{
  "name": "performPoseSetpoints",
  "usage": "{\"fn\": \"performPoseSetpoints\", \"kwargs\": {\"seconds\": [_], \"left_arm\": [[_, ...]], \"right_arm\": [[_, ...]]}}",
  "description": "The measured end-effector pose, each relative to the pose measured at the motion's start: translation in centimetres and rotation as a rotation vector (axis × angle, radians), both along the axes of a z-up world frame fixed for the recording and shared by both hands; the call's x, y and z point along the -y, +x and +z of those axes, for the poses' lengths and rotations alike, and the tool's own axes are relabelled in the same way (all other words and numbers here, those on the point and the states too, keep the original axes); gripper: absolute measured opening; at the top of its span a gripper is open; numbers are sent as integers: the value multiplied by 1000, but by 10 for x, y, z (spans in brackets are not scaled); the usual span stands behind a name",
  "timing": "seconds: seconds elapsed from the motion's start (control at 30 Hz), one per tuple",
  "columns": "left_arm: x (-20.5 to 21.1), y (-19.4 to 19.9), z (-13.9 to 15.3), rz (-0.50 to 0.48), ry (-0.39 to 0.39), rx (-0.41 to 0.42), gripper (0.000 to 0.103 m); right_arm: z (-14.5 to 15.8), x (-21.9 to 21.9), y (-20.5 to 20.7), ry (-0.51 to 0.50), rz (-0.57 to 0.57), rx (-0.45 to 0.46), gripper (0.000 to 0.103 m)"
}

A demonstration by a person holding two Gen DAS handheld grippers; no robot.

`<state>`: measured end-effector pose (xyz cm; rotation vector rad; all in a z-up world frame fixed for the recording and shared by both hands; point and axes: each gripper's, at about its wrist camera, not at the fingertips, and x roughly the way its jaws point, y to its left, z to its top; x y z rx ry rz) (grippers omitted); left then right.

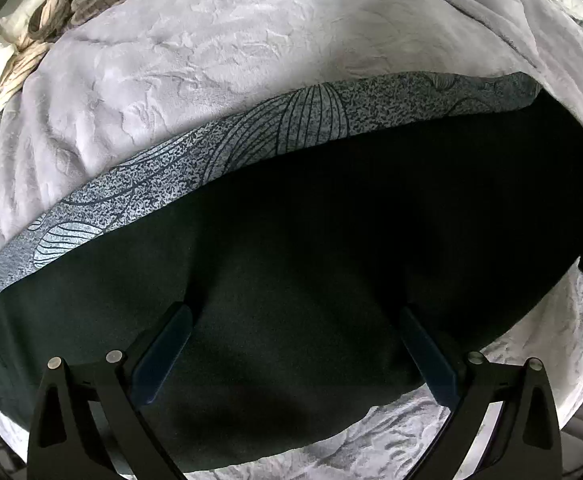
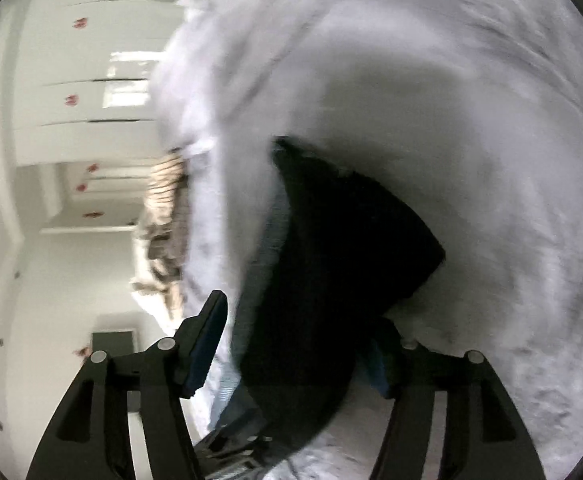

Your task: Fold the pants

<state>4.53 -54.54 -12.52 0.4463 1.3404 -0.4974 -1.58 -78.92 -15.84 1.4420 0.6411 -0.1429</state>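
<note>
The pants (image 1: 331,220) are dark, with a speckled blue-grey patterned band (image 1: 251,140) along their far edge, and lie flat on a pale plush blanket (image 1: 211,40). My left gripper (image 1: 293,314) points straight down at them, open, both fingers spread wide over the dark cloth. In the blurred right wrist view the pants (image 2: 331,260) run up between the fingers of my right gripper (image 2: 299,320). Its left finger (image 2: 207,336) stands clear of the cloth and its right finger (image 2: 383,356) is partly hidden behind it, so it looks open.
The blanket (image 2: 451,100) covers the bed all around the pants. A striped beige cloth (image 1: 31,40) is bunched at the far left edge and shows again (image 2: 163,200) beside the bed. White cupboard doors (image 2: 71,80) with small red marks stand beyond the bed.
</note>
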Motion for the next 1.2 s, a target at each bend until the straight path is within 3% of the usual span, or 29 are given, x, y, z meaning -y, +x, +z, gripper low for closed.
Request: {"fn": "performPoseSetpoints", "kwargs": {"seconds": [0.07,0.13,0.2,0.27,0.37,0.53,0.67,0.83,1.13,1.2], "left_arm": [[2,-2,-1,-5,6,2,103],[4,1,1,-3,15,-9,103],[5,9,7,23,9,-24,103],[7,17,19,55,-25,-4,103],[16,37,33,101,-66,58,103],[46,70,11,166,-19,68,103],[57,72,-14,130,12,115,103],[47,79,-6,124,-15,82,103],[-14,97,23,142,-94,78,103],[-19,110,15,172,-87,56,103]], "right_arm": [[1,-3,10,-26,42,-8,68],[-13,-3,16,-5,54,-88,68],[-25,-1,18,24,54,-127,61],[-29,-2,18,23,49,-159,32],[-33,-3,14,42,39,-140,21],[-25,-3,16,7,60,-117,17],[-5,-5,20,-37,95,-53,15],[31,-16,40,-149,165,-20,15],[98,-57,60,-369,319,20,15],[111,-72,68,-424,361,28,15]]}}
